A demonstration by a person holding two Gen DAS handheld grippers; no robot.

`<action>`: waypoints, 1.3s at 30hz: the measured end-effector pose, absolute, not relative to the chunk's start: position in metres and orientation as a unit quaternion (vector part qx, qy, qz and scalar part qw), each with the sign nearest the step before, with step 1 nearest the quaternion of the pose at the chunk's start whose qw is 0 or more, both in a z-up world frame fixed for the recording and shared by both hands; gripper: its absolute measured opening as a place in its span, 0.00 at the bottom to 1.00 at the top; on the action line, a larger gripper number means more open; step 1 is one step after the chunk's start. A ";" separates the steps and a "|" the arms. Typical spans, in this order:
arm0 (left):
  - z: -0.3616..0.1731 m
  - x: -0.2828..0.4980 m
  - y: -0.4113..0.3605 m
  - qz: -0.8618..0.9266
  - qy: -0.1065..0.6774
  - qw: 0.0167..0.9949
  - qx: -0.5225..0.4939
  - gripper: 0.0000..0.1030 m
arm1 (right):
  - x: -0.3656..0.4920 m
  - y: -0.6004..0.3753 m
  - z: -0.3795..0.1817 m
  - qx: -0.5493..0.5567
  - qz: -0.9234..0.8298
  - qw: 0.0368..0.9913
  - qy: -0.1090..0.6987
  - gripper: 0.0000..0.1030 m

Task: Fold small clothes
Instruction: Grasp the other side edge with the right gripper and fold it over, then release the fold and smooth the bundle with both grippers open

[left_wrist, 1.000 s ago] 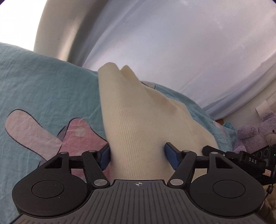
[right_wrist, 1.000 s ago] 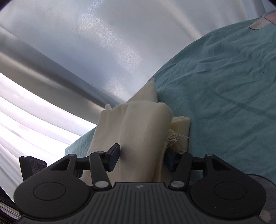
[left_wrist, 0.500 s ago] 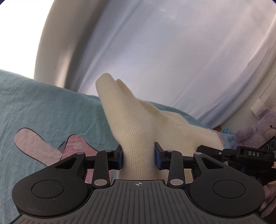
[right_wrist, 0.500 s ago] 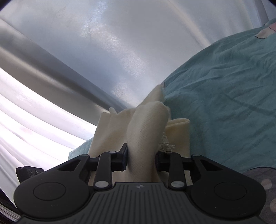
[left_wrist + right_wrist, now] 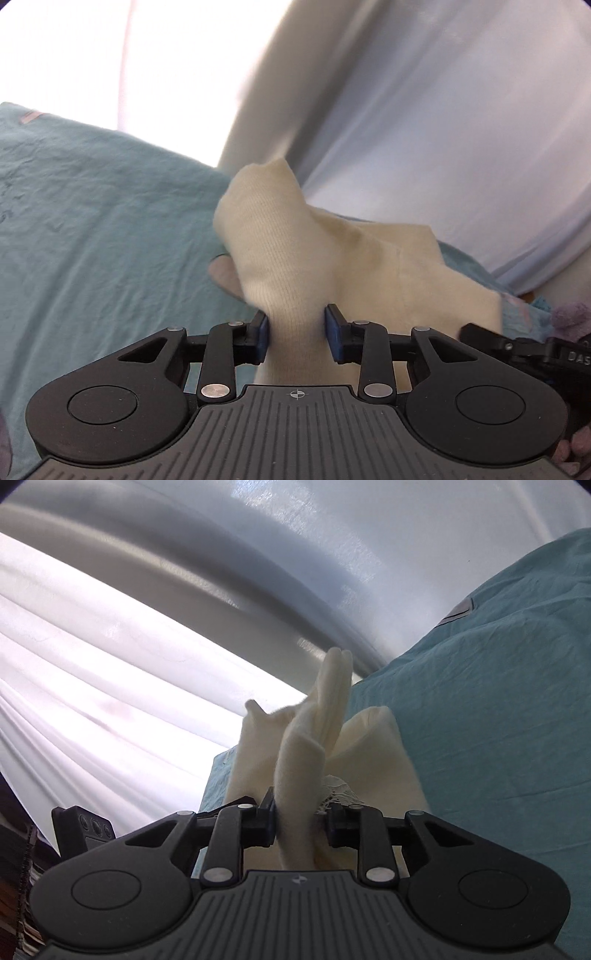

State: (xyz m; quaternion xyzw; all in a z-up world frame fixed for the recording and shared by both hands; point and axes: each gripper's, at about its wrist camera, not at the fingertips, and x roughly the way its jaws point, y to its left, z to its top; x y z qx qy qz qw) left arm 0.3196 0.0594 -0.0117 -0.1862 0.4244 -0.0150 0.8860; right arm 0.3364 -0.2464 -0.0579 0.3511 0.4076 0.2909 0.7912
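The left gripper (image 5: 296,338) pinches a bunched fold of the cream knitted garment (image 5: 295,266) between its blue pads (image 5: 263,338). The cloth rises toward twelve o'clock above the wrinkled teal bedsheet (image 5: 110,240). The right gripper (image 5: 301,821) clamps another fold of that garment (image 5: 303,760) — sheet (image 5: 498,720) at three o'clock, pale curtain (image 5: 110,664) at ten.

A cream knit garment (image 5: 295,258), soft and finely ribbed, lies on a wrinkled matt teal cotton bedsheet (image 5: 103,229); sheer white curtains (image 5: 110,686) hang behind matt black plastic grippers.
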 end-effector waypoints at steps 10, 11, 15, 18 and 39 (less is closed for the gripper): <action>-0.006 0.302 0.062 0.066 0.338 0.928 -0.143 0.85 | 0.317 -0.199 -0.018 0.135 0.198 0.911 0.337 0.37; -0.008 0.305 0.059 0.070 0.331 0.930 -0.142 0.85 | 0.320 -0.186 -0.020 0.108 0.200 0.916 0.330 0.35; -0.013 0.318 0.045 0.109 0.298 0.939 -0.134 0.86 | 0.330 -0.142 -0.039 0.039 0.209 0.920 0.329 0.30; -0.026 0.329 0.037 0.116 0.290 0.942 -0.121 0.89 | 0.335 -0.132 -0.056 0.023 0.197 0.921 0.335 0.30; -0.038 0.256 0.034 0.059 0.376 0.917 -0.120 0.93 | 0.269 -0.183 -0.052 0.001 0.177 0.931 0.321 0.37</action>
